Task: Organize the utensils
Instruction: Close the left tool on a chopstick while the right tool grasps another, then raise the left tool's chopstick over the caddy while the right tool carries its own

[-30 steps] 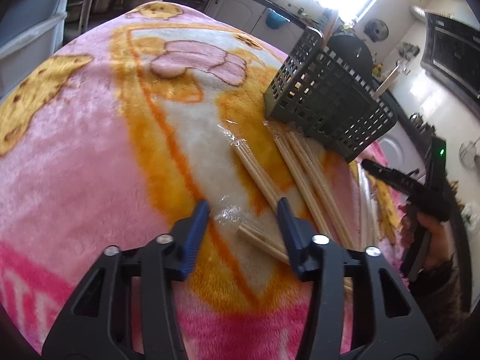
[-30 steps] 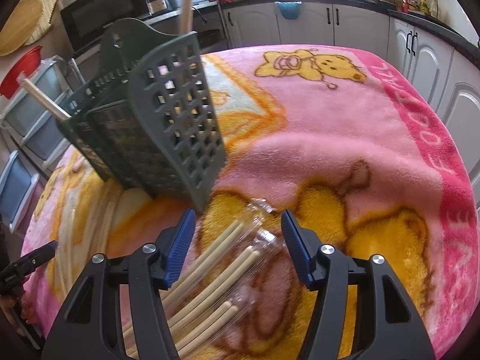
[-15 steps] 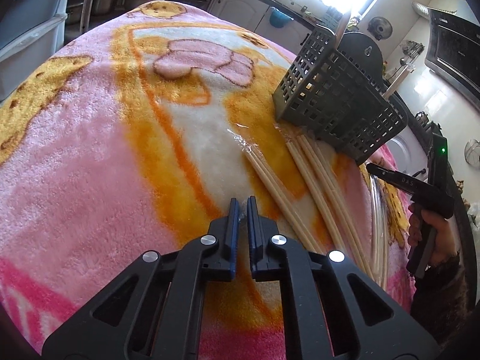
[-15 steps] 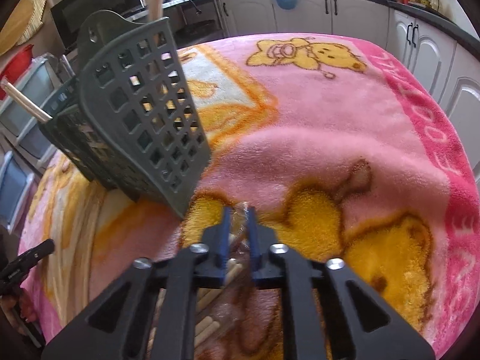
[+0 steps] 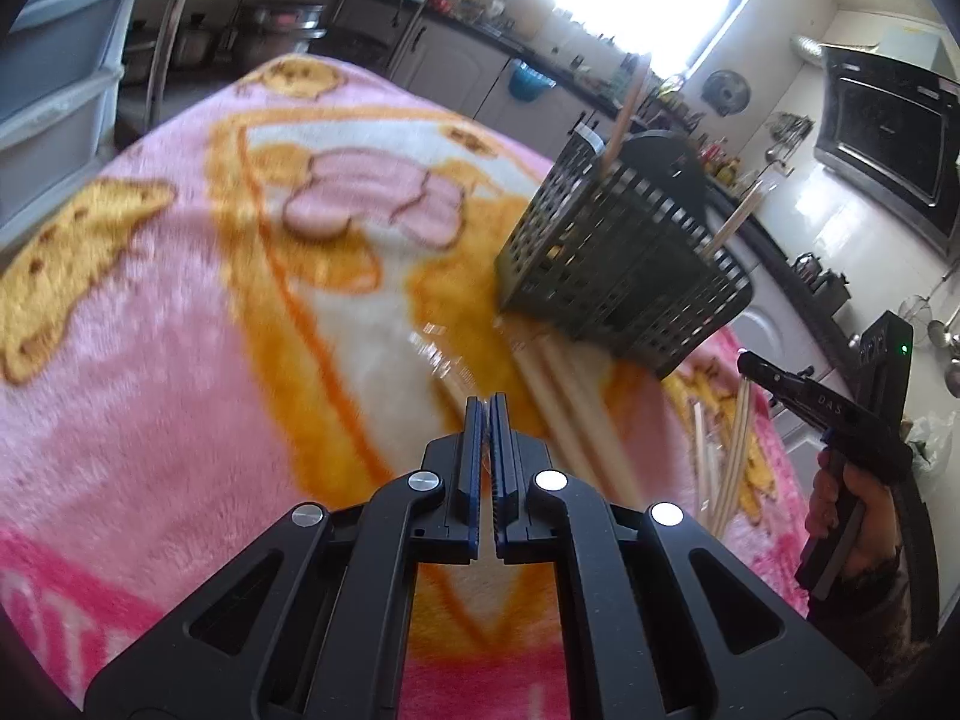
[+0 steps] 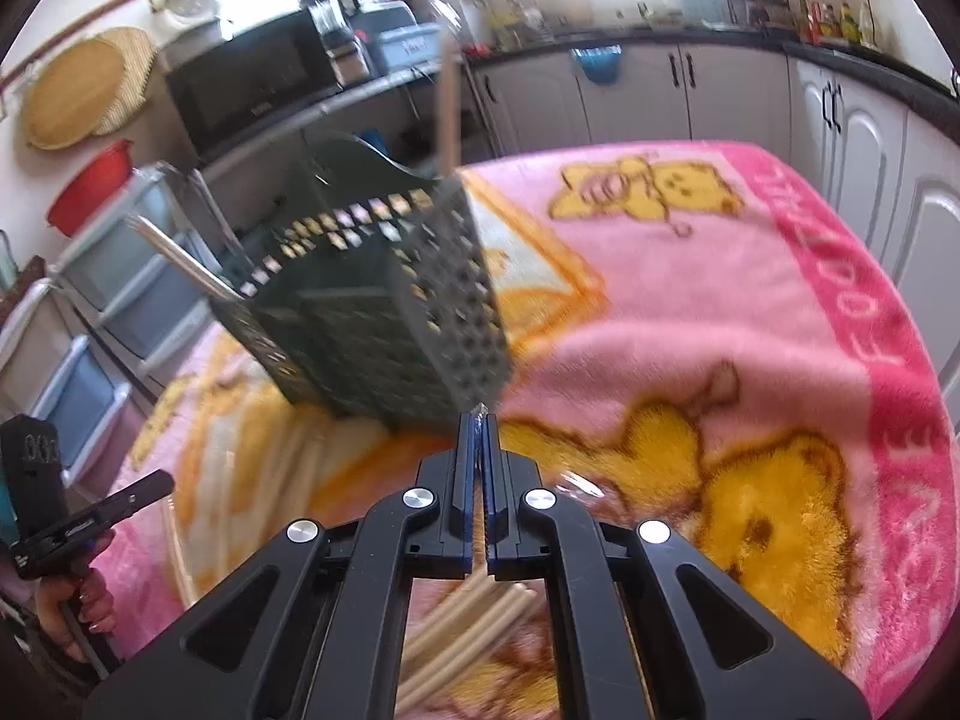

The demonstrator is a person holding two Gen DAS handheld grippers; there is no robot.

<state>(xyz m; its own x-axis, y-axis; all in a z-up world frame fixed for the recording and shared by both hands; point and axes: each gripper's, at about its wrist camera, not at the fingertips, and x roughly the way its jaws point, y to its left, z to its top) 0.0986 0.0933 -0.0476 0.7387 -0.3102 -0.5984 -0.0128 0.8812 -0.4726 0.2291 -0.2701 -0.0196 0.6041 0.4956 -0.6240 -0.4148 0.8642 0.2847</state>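
Chopsticks (image 5: 570, 414) lie lengthwise toward the basket (image 5: 624, 264), just right of the pinched-together left gripper (image 5: 487, 405) (contents unclear), while the right gripper (image 6: 478, 420) clamps a wrapped bundle (image 6: 474, 630) trailing back beneath it.

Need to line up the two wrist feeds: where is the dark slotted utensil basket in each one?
Left wrist: utensil basket right of centre, upper half, beyond the shut left gripper.
Right wrist: left of centre, just behind the right gripper.
Shared landmark: the blue bowl hanging on the white cabinets.
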